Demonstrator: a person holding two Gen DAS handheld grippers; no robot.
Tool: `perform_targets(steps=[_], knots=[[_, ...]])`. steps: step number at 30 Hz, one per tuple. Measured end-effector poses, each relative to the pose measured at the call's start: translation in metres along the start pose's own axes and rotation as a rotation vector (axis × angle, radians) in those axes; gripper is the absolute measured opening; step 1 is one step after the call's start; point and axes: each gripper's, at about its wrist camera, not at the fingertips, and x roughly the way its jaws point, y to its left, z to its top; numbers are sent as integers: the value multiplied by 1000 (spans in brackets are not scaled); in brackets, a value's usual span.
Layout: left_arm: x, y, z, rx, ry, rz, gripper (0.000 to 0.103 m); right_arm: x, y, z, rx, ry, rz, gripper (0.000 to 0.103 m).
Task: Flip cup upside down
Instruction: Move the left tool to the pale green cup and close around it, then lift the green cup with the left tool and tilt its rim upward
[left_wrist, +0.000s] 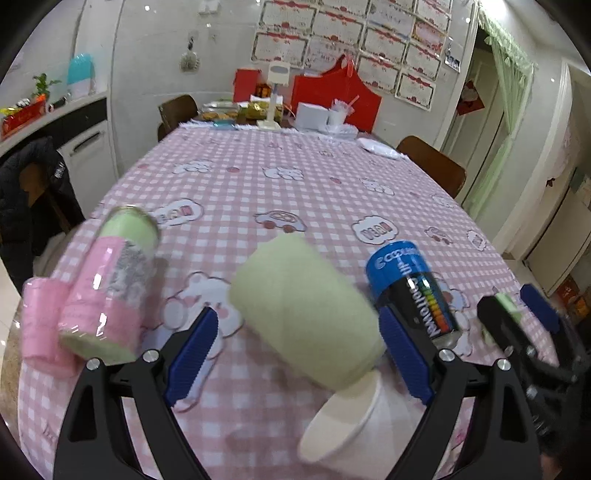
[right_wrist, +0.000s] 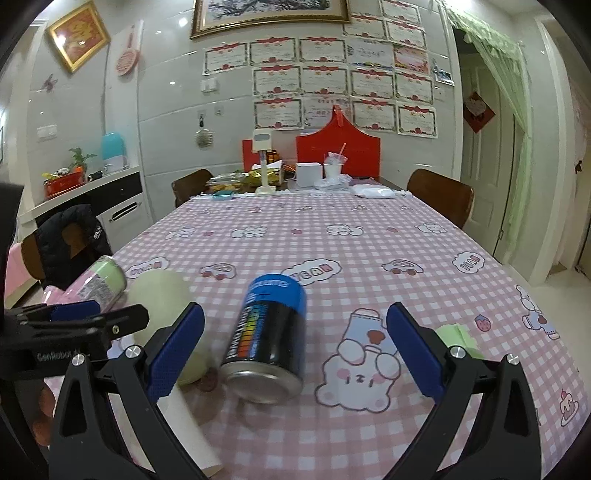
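Note:
A pale green paper cup (left_wrist: 306, 314) with a white inside lies tilted between the fingers of my left gripper (left_wrist: 299, 350), its open mouth (left_wrist: 343, 424) toward the camera and its base pointing away. The jaws stand wide and I see no pad touching it. In the right wrist view the cup (right_wrist: 162, 295) shows at the left, partly hidden behind my right gripper's left finger (right_wrist: 173, 350). My right gripper (right_wrist: 295, 354) is open and empty, with a blue and black can (right_wrist: 267, 336) lying between its fingers.
The can also shows in the left wrist view (left_wrist: 410, 288), right of the cup. A pink and green wrapped cup stack (left_wrist: 107, 284) lies at the left. The checked tablecloth (left_wrist: 295, 184) runs to boxes and dishes (left_wrist: 314, 114) at the far end. Chairs stand at both sides.

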Motion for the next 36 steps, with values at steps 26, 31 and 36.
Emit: perform_targets(steps=[26, 31, 36], knots=[[71, -41, 26, 239, 195, 148, 85, 34, -33, -6, 88, 107, 61, 95], [68, -44, 28, 279, 149, 140, 81, 34, -32, -6, 93, 108, 64, 95], [53, -48, 33, 312, 97, 139, 80, 31, -33, -6, 101, 103, 57, 95]])
